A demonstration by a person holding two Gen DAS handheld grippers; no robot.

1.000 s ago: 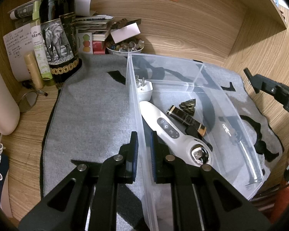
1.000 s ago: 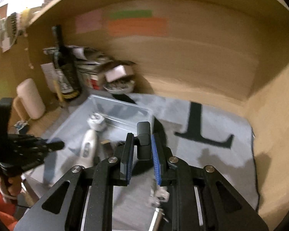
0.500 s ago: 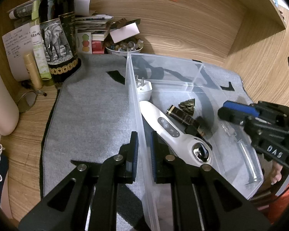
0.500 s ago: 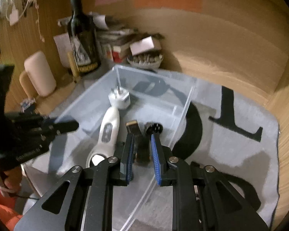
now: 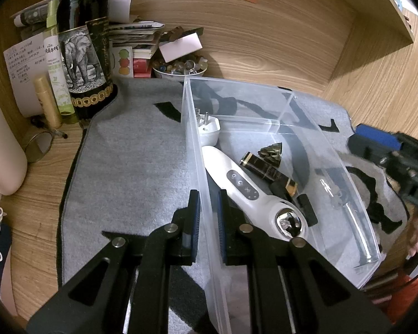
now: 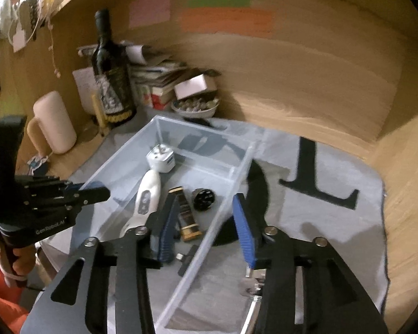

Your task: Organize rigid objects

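Observation:
A clear plastic bin stands on a grey mat. My left gripper is shut on its left wall, also seen as the left gripper. In the bin lie a white plug adapter, a white handheld device, a black-and-gold tube and a dark round piece. My right gripper hangs over the bin's right wall with its jaws opening, pressing on nothing. Below it a small black piece lies on the bin floor, the same black piece beside the white device.
A wine bottle, slim tubes, stacked booklets and a bowl of beads crowd the back left corner. A pale cylinder stands at the left. A clear tube with a metal end lies on the mat right of the bin. Wooden walls enclose the desk.
My right gripper came from the right over the bin with the small black piece, then its jaws spread and the piece dropped into the bin. My left gripper has kept still on the wall.

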